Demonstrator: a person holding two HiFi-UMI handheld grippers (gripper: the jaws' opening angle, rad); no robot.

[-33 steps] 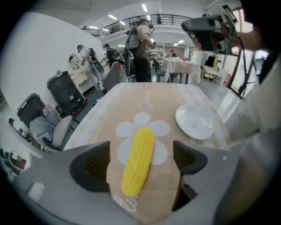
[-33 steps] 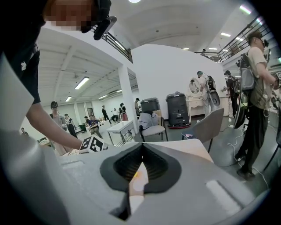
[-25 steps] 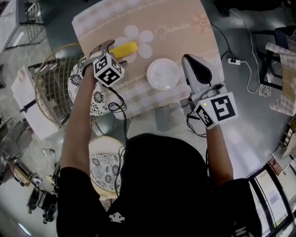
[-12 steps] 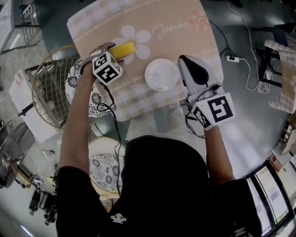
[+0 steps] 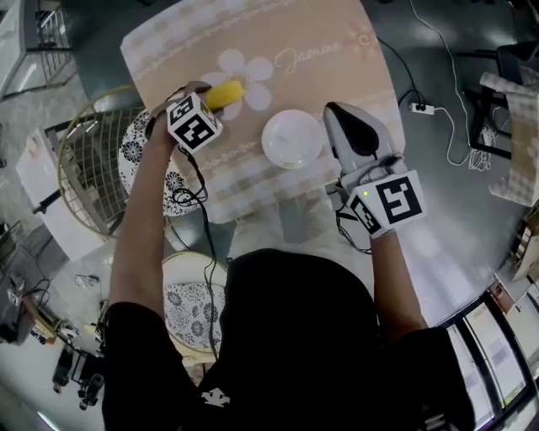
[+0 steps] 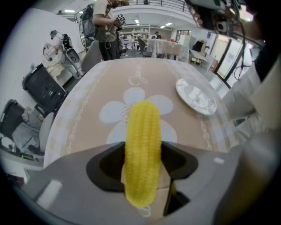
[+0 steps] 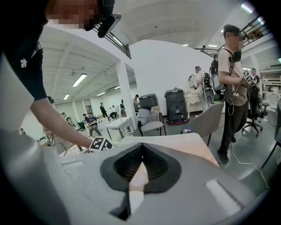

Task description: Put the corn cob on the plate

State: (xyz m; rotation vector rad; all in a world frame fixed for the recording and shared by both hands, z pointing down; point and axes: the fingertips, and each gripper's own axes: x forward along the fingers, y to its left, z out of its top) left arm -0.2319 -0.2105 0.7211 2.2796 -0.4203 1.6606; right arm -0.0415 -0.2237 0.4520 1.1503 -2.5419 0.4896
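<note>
Head view: steep top-down, high over table [image 5: 295, 34]. Left gripper view: close, low along jaws, facing plate [image 6: 196, 96] (shared with head view). Right gripper view: near-level, faces room beyond table.

Tablecloth script: we are reading the cursive word "Jasmine" [image 5: 308, 57], printed beside a white flower [image 5: 240, 71] on the tan tablecloth [image 5: 278, 21].
Left marker cube [image 5: 194, 123]: we are seeing black-and-white square code patterns, not letters.
Right marker cube [image 5: 389, 202]: we are seeing the same kind of pattern.
Shirt emblem [image 5: 212, 396]: we are finding it too small to read.
</note>
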